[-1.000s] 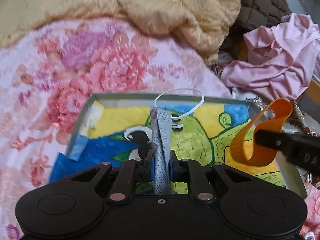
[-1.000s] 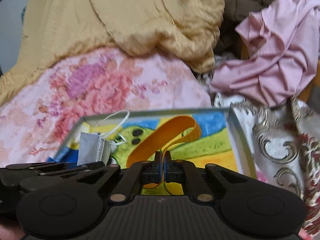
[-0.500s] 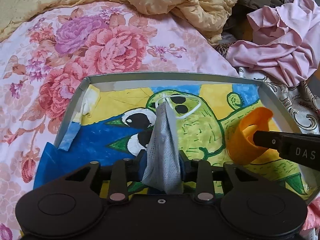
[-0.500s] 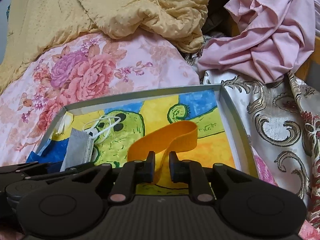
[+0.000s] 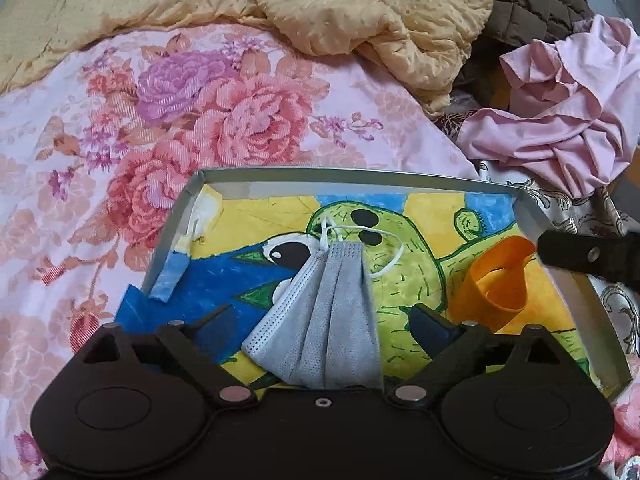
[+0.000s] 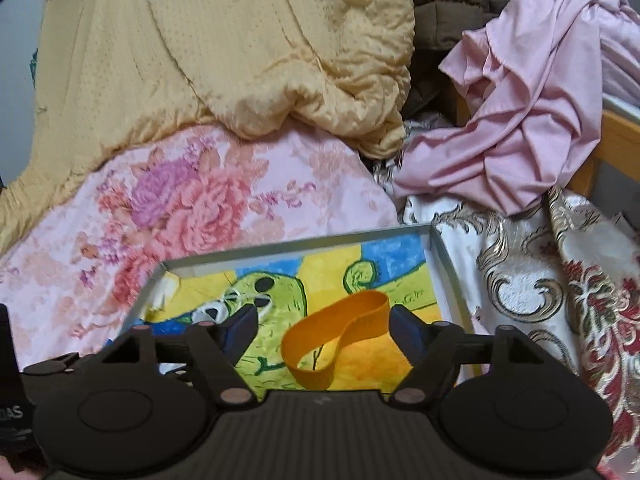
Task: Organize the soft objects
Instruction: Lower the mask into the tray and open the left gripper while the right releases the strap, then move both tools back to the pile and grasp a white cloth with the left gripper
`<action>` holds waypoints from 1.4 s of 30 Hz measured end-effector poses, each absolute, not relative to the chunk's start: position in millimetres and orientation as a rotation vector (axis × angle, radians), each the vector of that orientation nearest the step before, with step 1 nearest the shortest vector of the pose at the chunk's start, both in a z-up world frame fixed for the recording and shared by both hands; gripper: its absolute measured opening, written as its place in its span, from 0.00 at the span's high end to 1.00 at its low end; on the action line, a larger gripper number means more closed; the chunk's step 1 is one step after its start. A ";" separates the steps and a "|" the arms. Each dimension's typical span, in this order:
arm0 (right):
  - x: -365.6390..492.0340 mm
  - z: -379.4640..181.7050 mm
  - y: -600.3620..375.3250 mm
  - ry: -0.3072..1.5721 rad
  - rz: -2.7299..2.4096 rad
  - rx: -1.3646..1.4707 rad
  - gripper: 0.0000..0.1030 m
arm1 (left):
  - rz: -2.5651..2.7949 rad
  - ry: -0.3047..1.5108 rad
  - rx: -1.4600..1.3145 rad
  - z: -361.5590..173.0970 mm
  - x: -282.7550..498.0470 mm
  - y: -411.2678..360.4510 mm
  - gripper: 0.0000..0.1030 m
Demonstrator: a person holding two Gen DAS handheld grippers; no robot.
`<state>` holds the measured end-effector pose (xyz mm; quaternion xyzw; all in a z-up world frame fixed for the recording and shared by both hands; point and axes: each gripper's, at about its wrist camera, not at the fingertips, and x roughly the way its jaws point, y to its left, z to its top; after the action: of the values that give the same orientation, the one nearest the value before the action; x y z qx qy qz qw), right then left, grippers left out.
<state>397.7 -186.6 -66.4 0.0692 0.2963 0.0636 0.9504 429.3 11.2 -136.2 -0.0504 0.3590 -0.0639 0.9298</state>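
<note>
A metal tray [image 5: 328, 174] with a yellow, blue and green painted bottom lies on the floral bedspread; it also shows in the right wrist view [image 6: 296, 245]. A grey pleated face mask [image 5: 324, 316] with white ear loops lies in the tray between the wide-open fingers of my left gripper [image 5: 320, 320]. An orange elastic band [image 6: 332, 340] lies looped in the tray between the open fingers of my right gripper [image 6: 322, 322]. The band also shows in the left wrist view [image 5: 496, 280], beside a black finger of the right gripper [image 5: 588, 256].
A pink floral bedspread [image 5: 160, 120] lies around the tray. A yellow quilt [image 5: 320, 8] is bunched up behind it. A crumpled pink cloth [image 6: 520, 120] and a brown quilted item [image 5: 532, 4] lie at the back right. A gold-patterned fabric [image 6: 540, 292] lies right of the tray.
Both grippers opened and pulled back. The left let go of the grey mask and the right let go of the orange band; both now lie loose in the tray.
</note>
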 end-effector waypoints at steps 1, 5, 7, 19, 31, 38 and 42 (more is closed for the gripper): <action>393.2 -61.8 -186.9 0.590 0.134 0.141 0.20 | -0.133 0.731 -0.099 -133.1 427.9 11.0 0.08; 371.5 -46.9 -187.2 0.535 0.163 0.137 0.12 | -0.128 0.691 -0.119 -118.0 416.0 14.6 0.04; 360.3 -41.6 -186.9 0.522 0.175 0.138 0.10 | -0.125 0.662 -0.115 -109.5 406.7 15.6 0.03; 294.1 -20.1 -204.3 0.441 0.240 0.252 0.00 | -0.141 0.543 -0.121 -63.8 336.9 27.1 0.01; 221.4 -10.4 -219.8 0.383 0.331 0.365 0.00 | -0.175 0.465 -0.203 -43.5 251.0 33.5 0.01; 178.0 -11.9 -208.7 0.464 0.400 0.244 0.00 | -0.166 0.421 -0.216 -45.9 172.3 43.4 0.01; 143.2 -12.5 -203.5 0.430 0.394 0.189 0.00 | -0.149 0.426 -0.226 -53.2 131.4 44.6 0.01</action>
<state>143.2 -203.5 -12.5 0.0931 0.2116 0.1940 0.9534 131.4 44.6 -53.2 -0.1117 0.2106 -0.0737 0.9684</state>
